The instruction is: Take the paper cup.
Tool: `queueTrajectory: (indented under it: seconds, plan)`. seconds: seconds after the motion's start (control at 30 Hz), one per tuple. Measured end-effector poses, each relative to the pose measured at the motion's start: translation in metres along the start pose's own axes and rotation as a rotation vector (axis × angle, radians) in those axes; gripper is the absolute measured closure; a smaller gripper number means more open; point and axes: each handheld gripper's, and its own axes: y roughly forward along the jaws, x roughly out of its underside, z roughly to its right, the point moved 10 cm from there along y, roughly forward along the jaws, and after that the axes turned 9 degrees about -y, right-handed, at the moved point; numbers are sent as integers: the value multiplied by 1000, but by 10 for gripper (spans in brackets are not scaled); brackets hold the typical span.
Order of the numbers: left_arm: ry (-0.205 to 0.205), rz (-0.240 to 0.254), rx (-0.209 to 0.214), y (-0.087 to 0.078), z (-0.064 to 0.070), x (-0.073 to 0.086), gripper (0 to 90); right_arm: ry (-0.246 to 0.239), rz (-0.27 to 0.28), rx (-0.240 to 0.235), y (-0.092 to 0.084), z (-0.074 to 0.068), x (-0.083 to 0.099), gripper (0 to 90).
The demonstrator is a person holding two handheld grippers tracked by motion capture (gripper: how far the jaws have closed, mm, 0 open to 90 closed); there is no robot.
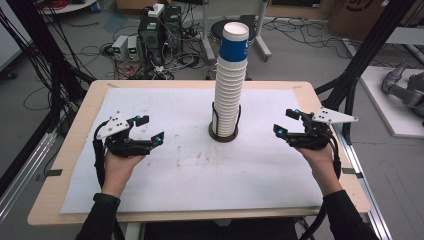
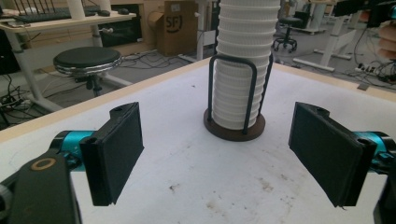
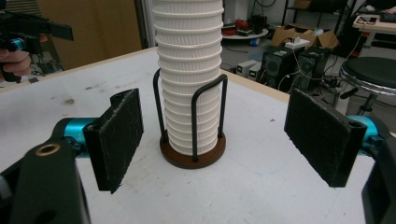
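A tall stack of white ribbed paper cups point(image 1: 230, 95) stands in a black wire holder on a round brown base point(image 1: 223, 135) at the table's middle; the top cup point(image 1: 234, 44) has a blue band. My left gripper point(image 1: 150, 129) hovers open to the left of the stack, pointing toward it, nothing between its jaws. To the right of the stack my right gripper point(image 1: 286, 122) is open and empty too, aimed at the stack. The stack point(image 2: 243, 65) and its base point(image 2: 234, 129) lie beyond my left gripper point(image 2: 233, 156). The stack point(image 3: 189, 74) stands beyond my right gripper point(image 3: 215, 140).
A white sheet point(image 1: 190, 165) covers the wooden table point(image 1: 65, 155). Black frame posts point(image 1: 360, 60) rise at the right and left sides. Computers and cables point(image 1: 155, 35) and a stool point(image 1: 225, 27) sit on the floor behind the table.
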Motion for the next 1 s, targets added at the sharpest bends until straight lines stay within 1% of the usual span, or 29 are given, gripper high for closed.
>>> queueTrajectory:
  seconds: [0.07, 0.13, 0.23, 0.27, 0.3, 0.43, 0.53, 0.57, 0.63, 0.67, 0.7, 0.73, 0.83, 0.9, 0.93, 1.0]
  plan:
    - [-1, 0, 0, 0, 0, 0, 176, 8, 3, 1, -1, 2, 0, 188]
    - [-13, -4, 9, 0, 2, 0, 176, 15, 8, 5, -3, 3, -1, 186]
    - [-17, -9, 17, 1, 4, 2, 176, 5, 15, -2, -5, 1, -4, 177]
    - [-16, -8, 22, 2, 4, 2, 176, -4, 18, 2, -4, 1, -5, 151]
    - [-14, -8, 25, 2, 5, 2, 176, -2, 15, -4, -4, 0, -6, 143]
    - [-20, -2, 37, 4, 6, 0, 175, -12, 16, -15, -2, -3, -8, 142]
    - [-27, 4, 45, 4, 7, 0, 175, -18, 19, -21, 2, -4, -12, 142]
    - [-28, 3, 45, 3, 7, 0, 175, -23, 17, -33, 4, -6, -15, 141]
    - [-31, 9, 46, 3, 7, -1, 175, -29, 18, -34, 5, -6, -17, 141]
    - [-29, 9, 48, 2, 6, -1, 175, -42, 30, -33, 7, -7, -23, 141]
    - [-33, 12, 50, 2, 6, -1, 175, -42, 30, -33, 7, -7, -23, 141]
    - [-35, 14, 47, 2, 5, -1, 175, -43, 34, -38, 11, -8, -27, 141]
    - [-41, 12, 51, 2, 5, -1, 174, -44, 21, -49, 19, -7, -33, 141]
    - [-43, 12, 56, 2, 6, -1, 175, -44, 26, -55, 23, -6, -39, 142]
    - [-43, 12, 56, 2, 6, -1, 175, -44, 26, -55, 23, -6, -39, 142]
    - [-44, 11, 61, 3, 6, -1, 175, -45, 31, -58, 30, -3, -49, 141]
